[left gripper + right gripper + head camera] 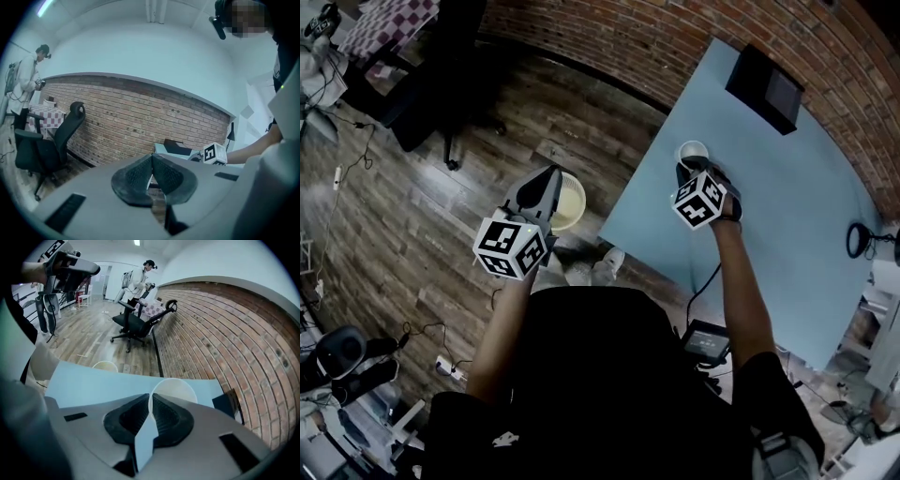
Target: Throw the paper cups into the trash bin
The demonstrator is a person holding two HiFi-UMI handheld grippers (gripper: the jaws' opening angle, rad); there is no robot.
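A white paper cup (693, 152) stands upright near the left edge of the light blue table (787, 206). My right gripper (687, 170) is shut on its near rim. In the right gripper view the thin cup wall (173, 389) runs between the pads of my right gripper (151, 398). The round cream trash bin (569, 202) stands on the wooden floor just left of the table, also seen as the trash bin (105, 365) beyond the table edge. My left gripper (549, 176) hangs over the bin's near side. Its jaws (152, 157) are shut with nothing held.
A black box (764, 88) sits at the table's far end by the brick wall (609, 37). A black office chair (441, 75) stands on the floor at far left. A person (140, 277) stands far back. Cables and gear lie along the left floor (337, 169).
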